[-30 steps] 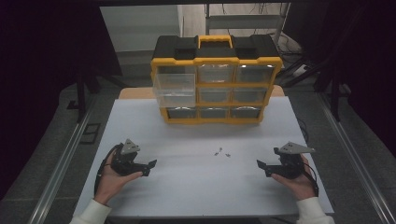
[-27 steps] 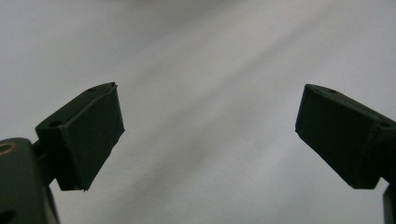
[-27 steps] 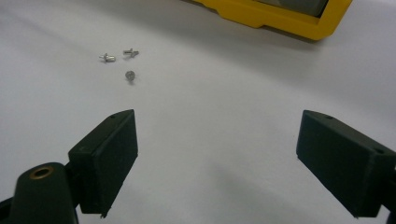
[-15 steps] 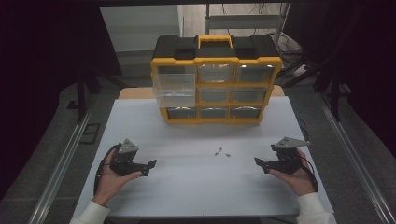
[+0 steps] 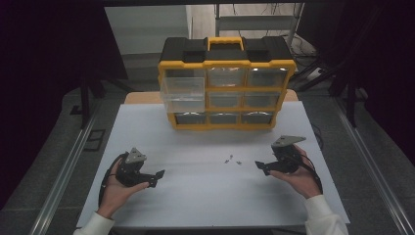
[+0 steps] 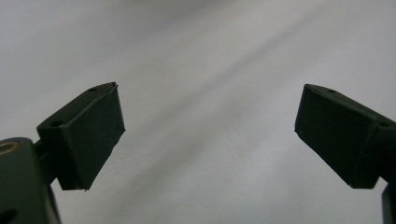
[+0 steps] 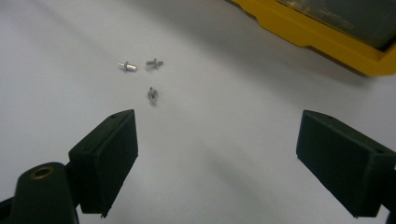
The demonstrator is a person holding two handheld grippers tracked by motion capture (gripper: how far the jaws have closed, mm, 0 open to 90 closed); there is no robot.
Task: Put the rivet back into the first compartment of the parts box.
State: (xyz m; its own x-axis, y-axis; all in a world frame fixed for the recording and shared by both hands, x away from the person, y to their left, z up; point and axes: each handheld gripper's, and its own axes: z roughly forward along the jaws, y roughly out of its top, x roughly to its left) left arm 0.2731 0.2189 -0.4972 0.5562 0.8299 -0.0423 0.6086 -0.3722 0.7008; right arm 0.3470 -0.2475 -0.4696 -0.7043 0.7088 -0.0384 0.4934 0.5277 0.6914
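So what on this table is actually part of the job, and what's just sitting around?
Part of the job:
- three small metal pins on the white table, just ahead of the right gripper
- yellow drawer organizer, one clear drawer pulled out
- left gripper, open like the right

Lying about:
- metal shelf frame behind the table

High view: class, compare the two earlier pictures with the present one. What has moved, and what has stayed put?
The right hand-held gripper has crept left, toward the small metal pins on the white table, jaws open, holding nothing. The left hand-held gripper stays put, open and empty. The pins and the yellow drawer organizer have not moved.
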